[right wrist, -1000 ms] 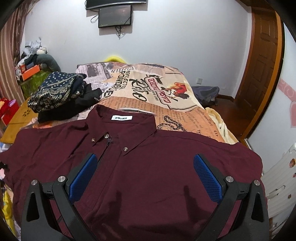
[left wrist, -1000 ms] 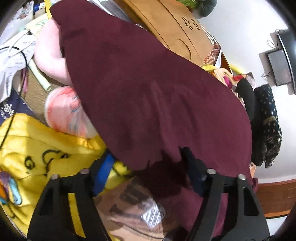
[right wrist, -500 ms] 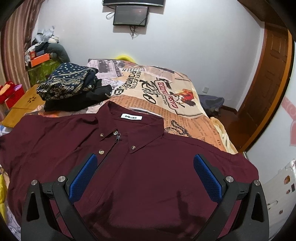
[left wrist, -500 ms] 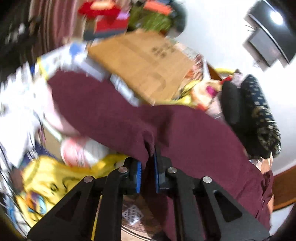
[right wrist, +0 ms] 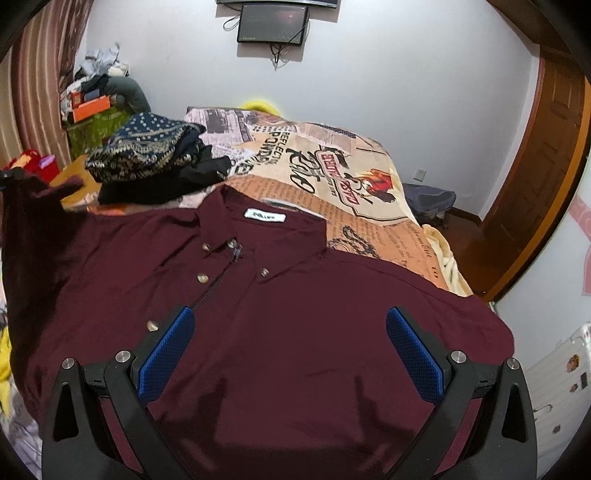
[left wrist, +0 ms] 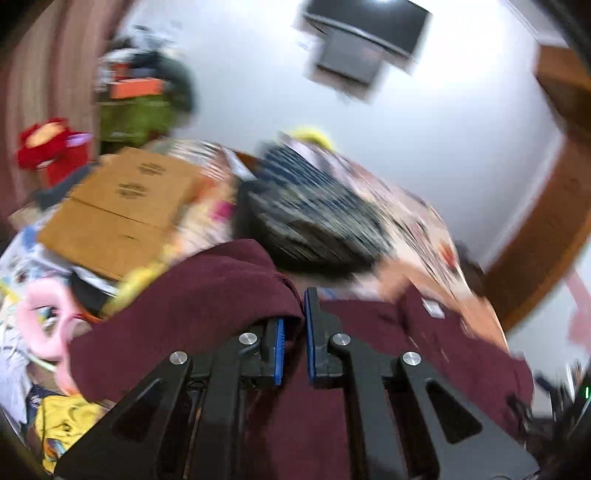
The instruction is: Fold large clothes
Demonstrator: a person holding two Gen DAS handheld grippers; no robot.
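Note:
A maroon button-up shirt (right wrist: 295, 314) lies front up on the bed, collar and white label toward the far wall. My left gripper (left wrist: 294, 325) is shut on the edge of the shirt's sleeve (left wrist: 207, 295) and holds the cloth lifted above the bed's left side. In the right wrist view that raised sleeve (right wrist: 33, 206) stands up at the far left. My right gripper (right wrist: 288, 347) hovers open over the shirt's chest, with nothing pinched between its blue pads (right wrist: 413, 358).
A pile of dark patterned clothes (right wrist: 147, 158) sits on the printed bedspread (right wrist: 332, 173) behind the shirt. Cardboard boxes (left wrist: 122, 210), toys and a yellow garment (left wrist: 62, 424) crowd the left side. A wooden door (right wrist: 546, 155) stands at right, a screen (right wrist: 273, 22) on the wall.
My left gripper closed on the sleeve edge and rose, swinging right toward the bed with the cloth, and it rolled upright. The right gripper stayed open over the shirt, only tilting slightly.

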